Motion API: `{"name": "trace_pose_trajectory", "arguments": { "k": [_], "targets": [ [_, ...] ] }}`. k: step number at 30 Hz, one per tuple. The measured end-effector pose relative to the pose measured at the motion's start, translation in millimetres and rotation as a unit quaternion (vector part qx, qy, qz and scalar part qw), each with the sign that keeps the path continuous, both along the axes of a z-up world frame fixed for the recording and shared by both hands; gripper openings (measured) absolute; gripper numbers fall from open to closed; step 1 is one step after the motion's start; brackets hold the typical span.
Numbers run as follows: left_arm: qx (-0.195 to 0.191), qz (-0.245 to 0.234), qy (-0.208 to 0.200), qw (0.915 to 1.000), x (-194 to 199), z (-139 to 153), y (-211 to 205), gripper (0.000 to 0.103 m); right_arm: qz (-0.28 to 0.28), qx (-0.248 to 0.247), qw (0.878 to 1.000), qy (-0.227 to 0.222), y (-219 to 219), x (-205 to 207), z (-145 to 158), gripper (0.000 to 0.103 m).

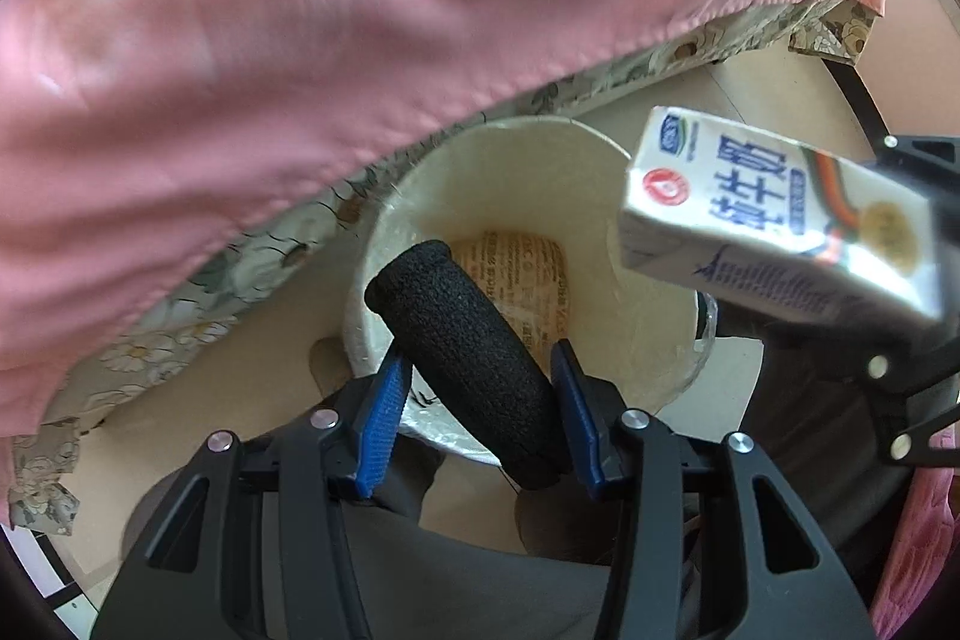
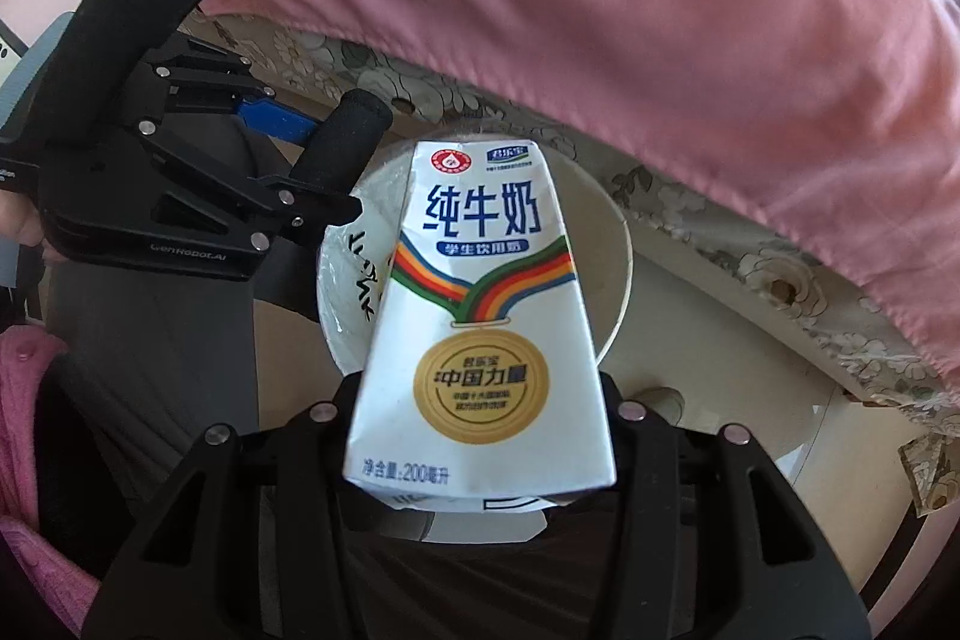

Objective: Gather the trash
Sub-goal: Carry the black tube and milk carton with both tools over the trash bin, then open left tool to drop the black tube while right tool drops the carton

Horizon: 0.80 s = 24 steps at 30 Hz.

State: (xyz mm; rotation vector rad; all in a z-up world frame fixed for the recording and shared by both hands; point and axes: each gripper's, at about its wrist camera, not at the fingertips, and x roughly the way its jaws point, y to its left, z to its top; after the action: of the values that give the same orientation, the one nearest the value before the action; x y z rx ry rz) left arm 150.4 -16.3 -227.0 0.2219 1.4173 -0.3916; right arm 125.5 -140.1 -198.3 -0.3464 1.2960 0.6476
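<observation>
One carton, one roller, one bowl.
Left gripper [image 1: 480, 400] clamping black roller [image 1: 468, 346]; right gripper [image 2: 480, 424] gripping milk carton [image 2: 480, 328] over paper bowl [image 1: 528, 172].

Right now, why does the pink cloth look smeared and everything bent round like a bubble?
Left wrist view: the pink bedsheet is streaked by motion blur, while the black foam roller stays sharp. Right wrist view: the white milk carton reads crisply; the fisheye lens curves the edges, and the corners go dark.
</observation>
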Motion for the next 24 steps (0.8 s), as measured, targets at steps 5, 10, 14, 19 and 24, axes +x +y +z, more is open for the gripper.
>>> {"name": "trace_pose_trajectory", "arguments": {
  "k": [5,10,14,19,24],
  "targets": [
    [-0.009,0.009,0.034,0.9993,8.3,-34.8,-6.2,0.050,-0.022,-0.011,0.999,0.041,5.7,15.5,-39.4,0.049],
    [-0.014,0.024,0.066,0.9974,20.9,-65.4,-6.5,0.050,-0.038,-0.017,0.996,0.076,12.9,31.8,-69.4,0.049],
    [-0.012,0.031,0.088,0.9955,27.9,-87.2,-7.8,0.050,-0.035,-0.038,0.994,0.094,19.2,41.4,-91.8,0.049],
    [-0.009,0.032,0.113,0.9931,33.6,-109.2,-7.5,0.051,-0.027,-0.061,0.992,0.111,30.2,50.3,-113.1,0.049],
    [-0.009,0.038,0.133,0.9903,37.2,-124.5,-5.1,0.052,-0.017,-0.086,0.989,0.118,40.8,53.1,-130.5,0.049]
  ]
}}
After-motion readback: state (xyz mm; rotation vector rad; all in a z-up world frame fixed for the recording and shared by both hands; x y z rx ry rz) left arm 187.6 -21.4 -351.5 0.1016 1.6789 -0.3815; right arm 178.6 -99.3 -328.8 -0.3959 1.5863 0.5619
